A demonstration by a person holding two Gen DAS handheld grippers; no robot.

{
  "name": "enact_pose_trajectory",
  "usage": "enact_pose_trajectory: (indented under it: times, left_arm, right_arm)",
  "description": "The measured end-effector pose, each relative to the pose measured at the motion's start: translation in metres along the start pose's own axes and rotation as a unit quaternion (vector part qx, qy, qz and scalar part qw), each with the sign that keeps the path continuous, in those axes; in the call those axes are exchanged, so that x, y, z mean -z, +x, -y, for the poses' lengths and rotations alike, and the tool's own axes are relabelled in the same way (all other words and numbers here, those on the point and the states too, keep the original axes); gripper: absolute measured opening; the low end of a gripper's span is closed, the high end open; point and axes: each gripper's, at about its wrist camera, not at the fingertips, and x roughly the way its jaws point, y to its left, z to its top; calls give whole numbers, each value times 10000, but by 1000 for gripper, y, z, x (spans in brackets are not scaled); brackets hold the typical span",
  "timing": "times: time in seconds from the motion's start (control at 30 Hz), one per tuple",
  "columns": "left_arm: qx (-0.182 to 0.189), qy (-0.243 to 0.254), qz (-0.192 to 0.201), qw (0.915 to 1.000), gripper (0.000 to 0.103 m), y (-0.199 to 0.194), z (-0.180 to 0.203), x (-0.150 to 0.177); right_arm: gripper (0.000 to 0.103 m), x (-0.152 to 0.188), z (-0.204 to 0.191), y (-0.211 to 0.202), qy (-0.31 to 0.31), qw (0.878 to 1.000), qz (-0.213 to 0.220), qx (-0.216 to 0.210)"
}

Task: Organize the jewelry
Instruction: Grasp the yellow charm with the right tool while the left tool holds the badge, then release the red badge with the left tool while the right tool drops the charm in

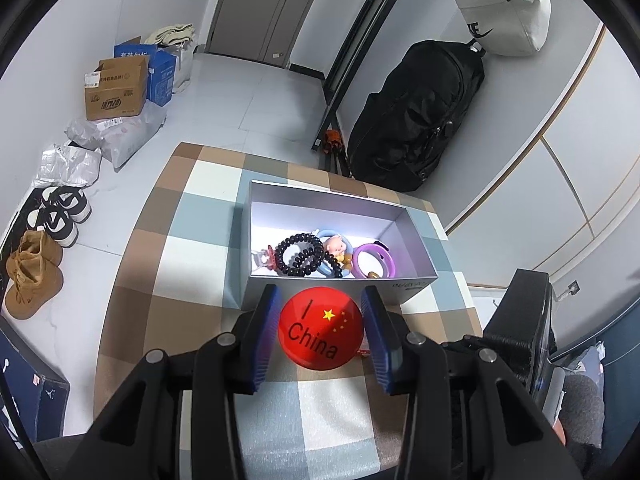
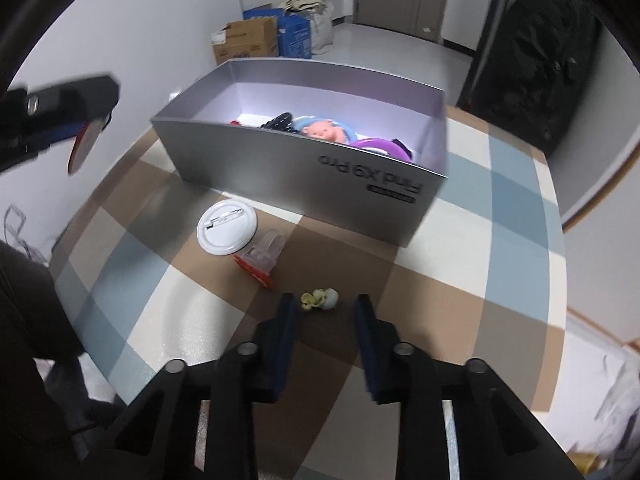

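Left gripper (image 1: 322,334) is clamped on a red round badge (image 1: 320,328), held above the checked table (image 1: 160,264) just short of the grey box (image 2: 304,168). A white badge (image 2: 227,228) and a clear clip (image 2: 262,256) lie near the box's front wall. Right gripper (image 2: 326,312) has fingers apart, apparently empty; a small yellowish charm (image 2: 319,300) lies at their tips, though blur obscures contact.
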Motion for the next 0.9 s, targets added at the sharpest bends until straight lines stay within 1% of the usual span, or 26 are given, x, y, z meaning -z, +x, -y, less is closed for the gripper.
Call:
enact_pose_trajectory:
  times: [0.03, 0.07, 0.13, 0.23, 0.33, 0.57, 0.7, 0.83, 0.9]
  left_arm:
    - [0, 3, 0, 10000, 36, 0, 0, 0]
    - [5, -3, 0, 10000, 36, 1, -1, -1]
    - [-5, -27, -2, 10000, 36, 1, -1, -1]
    - [6, -96, -32, 9999, 36, 3, -3, -2]
    - [14, -144, -46, 9999, 36, 5, -4, -5]
    - [-1, -223, 88, 9997, 36, 9, -4, -22]
    - [-15, -230, 29, 9997, 36, 19, 1, -26]
    - [-156, -48, -63, 9998, 36, 29, 10, -29]
    - [-233, 35, -101, 9997, 36, 34, 13, -31]
  right_arm:
    - [18, 0, 1, 0, 35, 10000, -9, -59]
    - [17, 0, 3, 1, 82, 9999, -22, -117]
    - [16, -1, 5, -1, 172, 9997, -28, -199]
    - [16, -2, 12, -4, 463, 9981, 14, -409]
    - [16, -4, 20, -15, 660, 9962, 225, -518]
    - [16, -12, 37, -59, 1014, 9855, 1017, -900]
    - [16, -34, 46, -71, 1194, 9757, 1416, -1168]
    - [16, -47, 52, -74, 1358, 9658, 1640, -1480]
    - [16, -54, 55, -70, 1416, 9622, 1622, -1669]
